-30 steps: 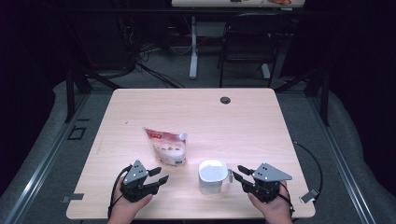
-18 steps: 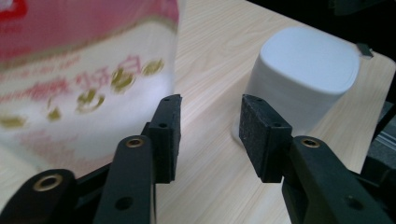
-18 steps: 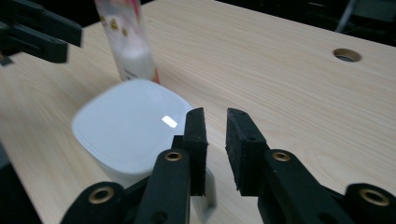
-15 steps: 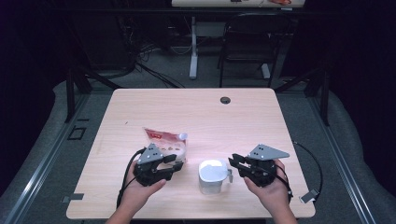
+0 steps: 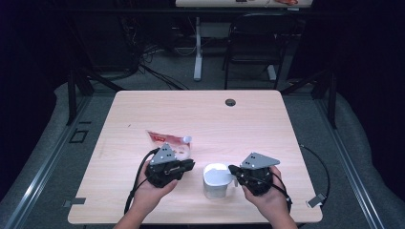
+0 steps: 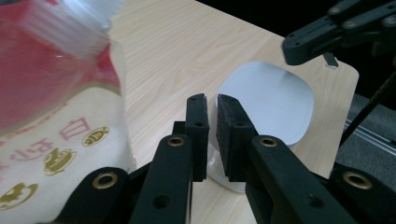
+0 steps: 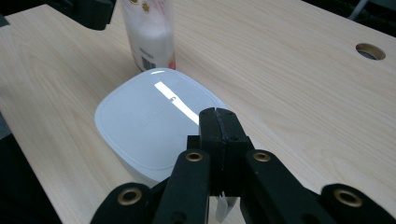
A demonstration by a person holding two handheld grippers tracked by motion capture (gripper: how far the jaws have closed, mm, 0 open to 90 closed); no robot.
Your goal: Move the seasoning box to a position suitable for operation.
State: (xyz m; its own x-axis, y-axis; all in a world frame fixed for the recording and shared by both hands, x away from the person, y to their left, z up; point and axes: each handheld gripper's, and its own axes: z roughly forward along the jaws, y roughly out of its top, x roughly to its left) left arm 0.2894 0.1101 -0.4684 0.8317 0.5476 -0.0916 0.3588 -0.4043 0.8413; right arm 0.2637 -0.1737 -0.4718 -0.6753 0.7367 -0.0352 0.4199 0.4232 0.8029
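Not much is done yet, as far as I can judge. The white tub (image 5: 216, 180) sits near the table's (image 5: 200, 114) front edge with its lid flat on top. The red and white pouch (image 5: 167, 140) stands at about ten o'clock from it, close by but apart.

The left gripper (image 5: 190, 164) hovers at the tub's nine o'clock, just in front of the pouch. Its jaws have just been closing, and only a narrow slit with nothing in it is left between them. The right gripper (image 5: 232, 169) is at the tub's three o'clock, over the rim. Its jaws have just closed until the pads meet. A thin white tab shows under them, but I cannot tell whether it is pinched.

Opening the tub and handling the pouch look to be still ahead.

A cable hole (image 5: 230, 102) lies at twelve o'clock, well clear, with a chair (image 5: 253, 47) beyond the table. The pouch stands close beside the left gripper and could be knocked.
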